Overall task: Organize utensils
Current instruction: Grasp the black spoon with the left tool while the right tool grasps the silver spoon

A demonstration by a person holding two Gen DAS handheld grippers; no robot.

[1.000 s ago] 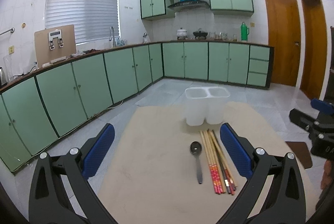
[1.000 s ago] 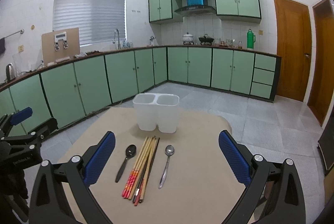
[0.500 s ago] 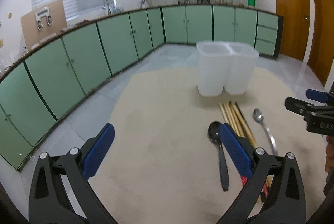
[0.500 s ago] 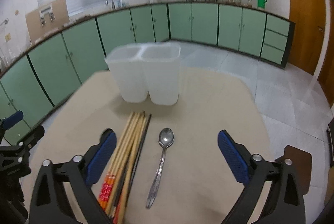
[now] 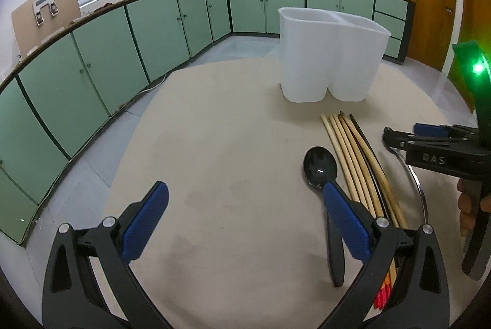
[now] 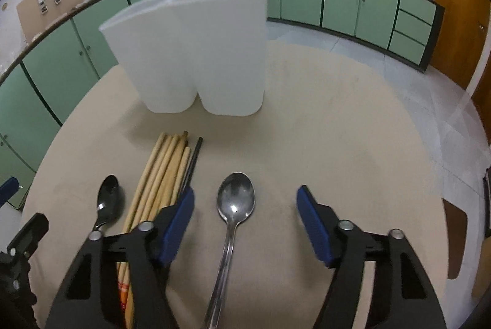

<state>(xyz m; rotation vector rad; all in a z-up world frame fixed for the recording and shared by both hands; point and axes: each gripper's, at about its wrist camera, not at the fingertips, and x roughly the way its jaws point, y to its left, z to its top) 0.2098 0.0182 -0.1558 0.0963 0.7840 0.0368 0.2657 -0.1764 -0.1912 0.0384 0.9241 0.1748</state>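
Right claw is held w/ its blue pads wide apart and nothing between them but the steel spoon, which is straddled: bowl lies just ahead of the pad tips, handle runs back toward the camera btwn the two arms, approx. along the claw's own forward axis. So the spoon's long axis is lined up w/ the claw, not across it; a pinch across the neck or handle is judged to be what the coming move needs, w/ little or no wrist turn. Left claw is also spread open and empty; the black spoon is seen just beyond its right pad, bowl forward, handle passing under that pad, so it sits off to the claw's right side, not centred. Chopsticks are bundled btwn the two spoons, roughly parallel to them, tips pointing at the white two-compartment holder, which stands upright on the table straight ahead, well beyond the spoons; both compartments look empty as far as can be told. Right claw is judged nearer and better placed for the steel spoon.
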